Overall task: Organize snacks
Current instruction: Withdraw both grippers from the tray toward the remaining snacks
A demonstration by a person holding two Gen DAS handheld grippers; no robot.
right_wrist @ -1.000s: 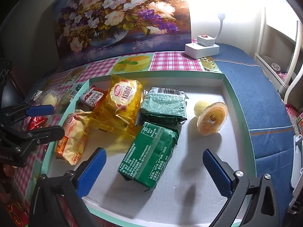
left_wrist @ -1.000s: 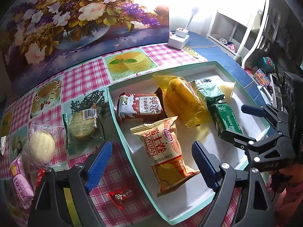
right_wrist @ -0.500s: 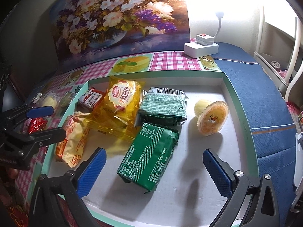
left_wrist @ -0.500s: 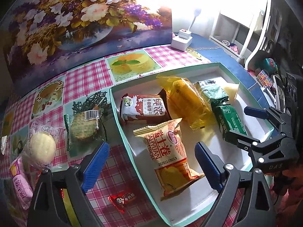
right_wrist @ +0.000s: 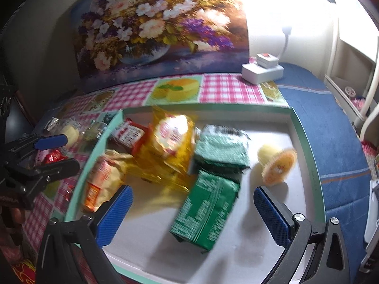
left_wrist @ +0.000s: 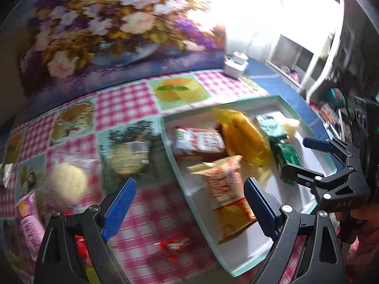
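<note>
The shallow white tray with the mint-green rim [right_wrist: 305, 142] fills the centre of the right wrist view and the right half of the left wrist view [left_wrist: 175, 165]. It sits on the pink checked tablecloth with fruit panels [left_wrist: 125, 104], below the large flower painting [right_wrist: 156, 30] in the upper frame.

The left gripper [left_wrist: 189, 210], at the bottom of its own view, has its blue-padded fingers [left_wrist: 119, 207] wide apart, holding and touching nothing; it hangs over the cloth and the tray's near rim. The right gripper [right_wrist: 193, 215], equally spread and empty, hangs over the dark green foil packet [right_wrist: 206, 210] in the tray.

Only the right wrist view shows the orange-lidded jelly cup [right_wrist: 279, 166] clearly, lying tipped on its side at centre right. Only the left wrist view shows clearly the snacks outside the tray: the round pale bun in clear wrap [left_wrist: 68, 184] at left and the small red candy wrapper [left_wrist: 174, 246] at lower centre. Both views are motion-blurred.
</note>
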